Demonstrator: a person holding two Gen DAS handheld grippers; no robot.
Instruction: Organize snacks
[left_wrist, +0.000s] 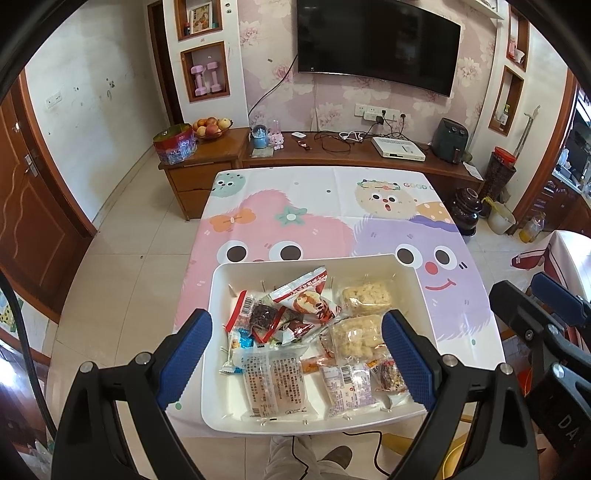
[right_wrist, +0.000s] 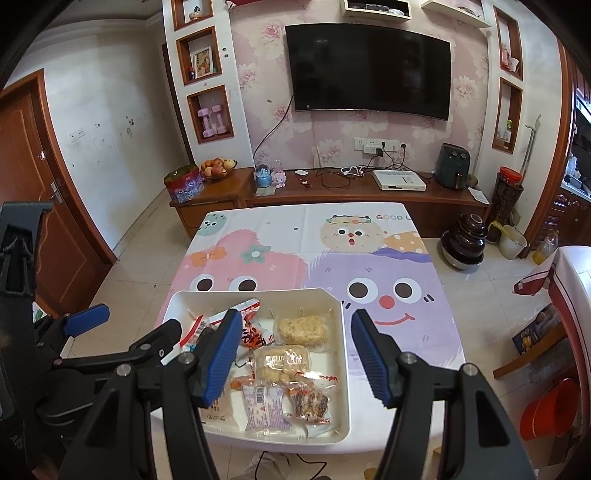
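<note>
A white tray (left_wrist: 413, 280) (right_wrist: 345, 354) sits at the near edge of the table, full of wrapped snacks. Among them are two pale puffed-rice bars (left_wrist: 365, 295) (right_wrist: 301, 328), a red and white packet (left_wrist: 306, 291), clear-wrapped cakes (left_wrist: 275, 384) (right_wrist: 264, 404) and a nut bar (right_wrist: 310, 402). My left gripper (left_wrist: 295, 358) hovers open above the tray's near half with nothing between its blue pads. Over the tray's right part my right gripper (right_wrist: 295, 354) is also open and empty. Each gripper shows at the side of the other's view.
The table wears a cartoon-monster cloth (left_wrist: 314, 221) (right_wrist: 314, 251), bare beyond the tray. A wooden TV cabinet (right_wrist: 332, 192) stands behind it with a fruit bowl (left_wrist: 212, 127). A dark jar (right_wrist: 463, 240) and a red bucket (right_wrist: 550, 410) stand on the floor at right. A person's leg (left_wrist: 288, 458) is below the table edge.
</note>
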